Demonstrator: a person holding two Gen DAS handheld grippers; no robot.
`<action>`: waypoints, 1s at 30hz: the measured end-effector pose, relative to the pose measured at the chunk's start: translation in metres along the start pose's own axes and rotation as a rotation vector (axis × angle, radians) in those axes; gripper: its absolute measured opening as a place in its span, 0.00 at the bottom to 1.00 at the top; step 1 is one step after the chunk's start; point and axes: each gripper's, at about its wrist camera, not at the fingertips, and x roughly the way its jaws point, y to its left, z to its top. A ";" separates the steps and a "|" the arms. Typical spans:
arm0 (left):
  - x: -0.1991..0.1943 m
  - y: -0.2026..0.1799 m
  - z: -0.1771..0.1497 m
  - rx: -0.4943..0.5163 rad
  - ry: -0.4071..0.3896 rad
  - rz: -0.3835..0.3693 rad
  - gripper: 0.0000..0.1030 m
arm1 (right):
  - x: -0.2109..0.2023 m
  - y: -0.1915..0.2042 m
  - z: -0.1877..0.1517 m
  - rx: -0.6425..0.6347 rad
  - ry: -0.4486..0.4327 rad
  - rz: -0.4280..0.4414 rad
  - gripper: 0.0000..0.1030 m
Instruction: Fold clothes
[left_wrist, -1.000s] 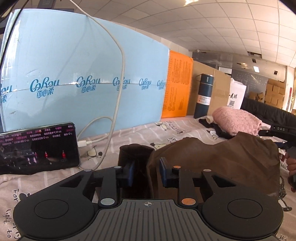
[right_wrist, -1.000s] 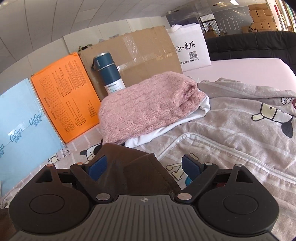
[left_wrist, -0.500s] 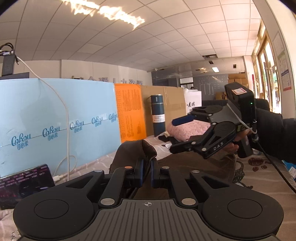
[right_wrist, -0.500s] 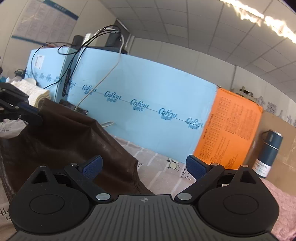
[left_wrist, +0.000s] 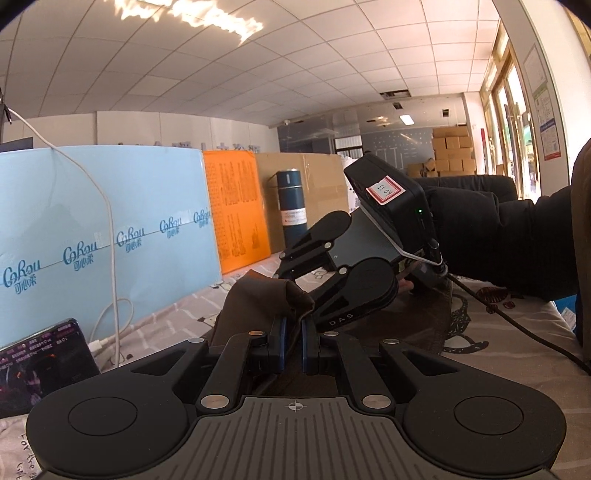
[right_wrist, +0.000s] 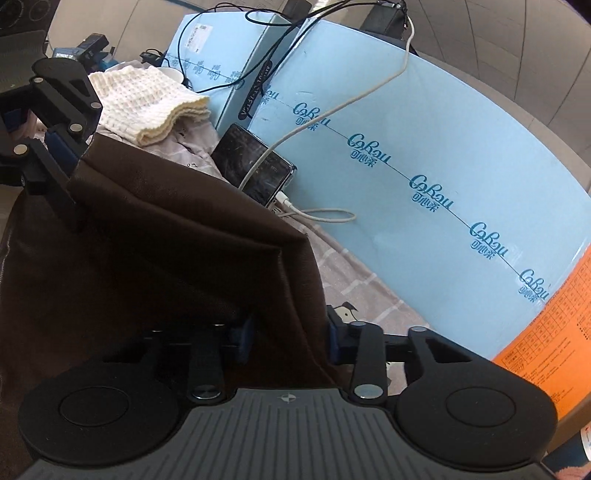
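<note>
Big open office-type room with a tiled ceiling, and the work surface is a bed covered in a cartoon-print sheet (left_wrist: 491, 328), walled off at the back by a pale blue foam board (right_wrist: 424, 155), an orange board (left_wrist: 236, 206) and cardboard, with a dark blue flask (left_wrist: 291, 206) standing against it. What's new: a second ago the right claw (right_wrist: 290, 338) was wide open over by the pink knit; now it has swung across next to the left one and its jaws are closing with a bunched edge of the brown garment (right_wrist: 155, 251) between them, though I wouldn't call it pinched yet. The left claw (left_wrist: 291, 341) is clenched tight on another corner of the same garment, same as half a second back. So I'd say both top corners are about to be in hand, ready to lift and shake it flat. The cloth looks like smooth dark brown leather-ish fabric, hanging in soft creases between the claws, its lower part lying on the bed. A phone (right_wrist: 255, 168) on a white charging cable (right_wrist: 325, 110) sits just beside it, so watch the snag.
</note>
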 end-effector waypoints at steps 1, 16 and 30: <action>-0.001 -0.001 0.001 0.001 -0.004 0.000 0.07 | -0.006 -0.001 0.000 0.028 -0.007 -0.003 0.09; -0.122 -0.085 0.012 0.001 -0.277 0.086 0.07 | -0.208 0.104 0.022 -0.073 -0.329 -0.074 0.04; -0.162 -0.145 -0.041 -0.143 -0.050 0.006 0.14 | -0.275 0.192 -0.008 -0.002 -0.212 0.217 0.07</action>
